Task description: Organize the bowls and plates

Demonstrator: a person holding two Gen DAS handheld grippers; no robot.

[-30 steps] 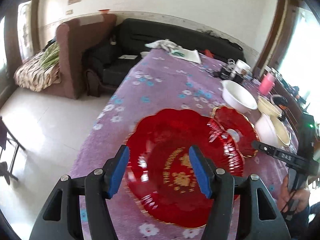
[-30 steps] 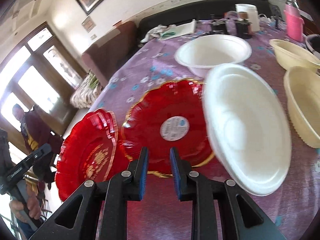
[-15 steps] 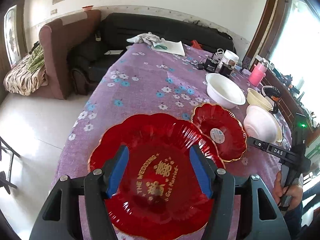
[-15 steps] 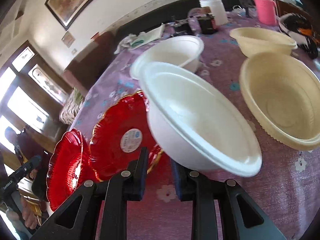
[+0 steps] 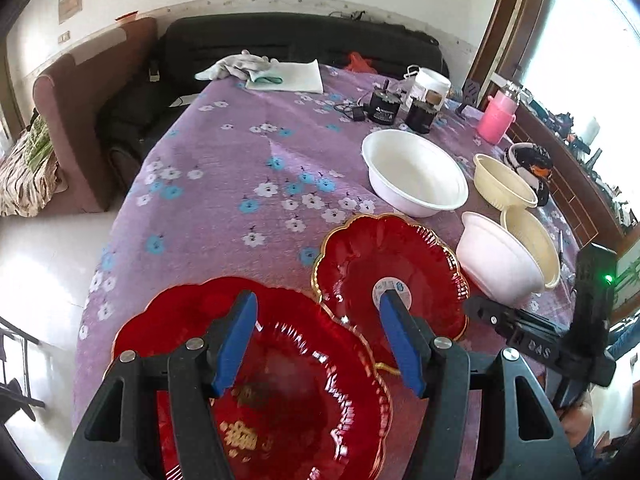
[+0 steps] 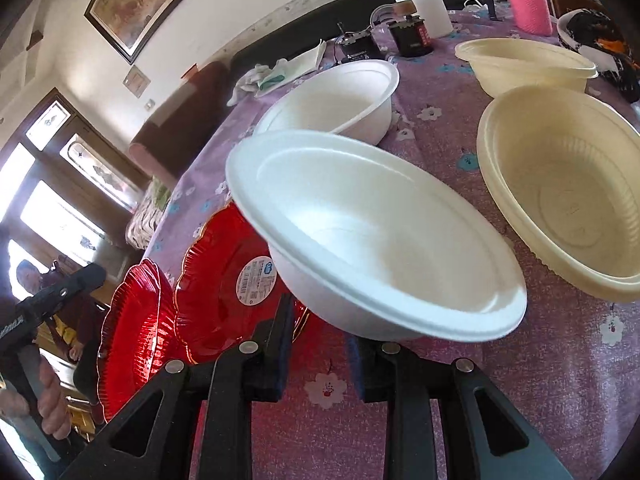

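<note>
My left gripper (image 5: 320, 340) is open and hovers over a large red plate (image 5: 280, 392) at the table's near edge. A second red plate (image 5: 384, 272) with a round label lies just beyond it, apart from the fingers. My right gripper (image 6: 320, 344) is shut on the near rim of a white foam bowl (image 6: 372, 240) and holds it tilted above the cloth; the same bowl shows in the left wrist view (image 5: 496, 260). Another white bowl (image 5: 412, 172) and two cream bowls (image 5: 504, 180) (image 6: 568, 192) stand on the table.
The table has a purple flowered cloth (image 5: 240, 184). At its far end are a pink bottle (image 5: 496, 120), a white jar (image 5: 430, 86), dark jars (image 5: 384, 108) and a white cloth (image 5: 240, 68). A sofa (image 5: 280, 36) stands behind.
My right gripper has lifted and turned the white bowl from nearly on edge toward level. My left gripper has pulled back, so the large red plate now sits lower in view.
</note>
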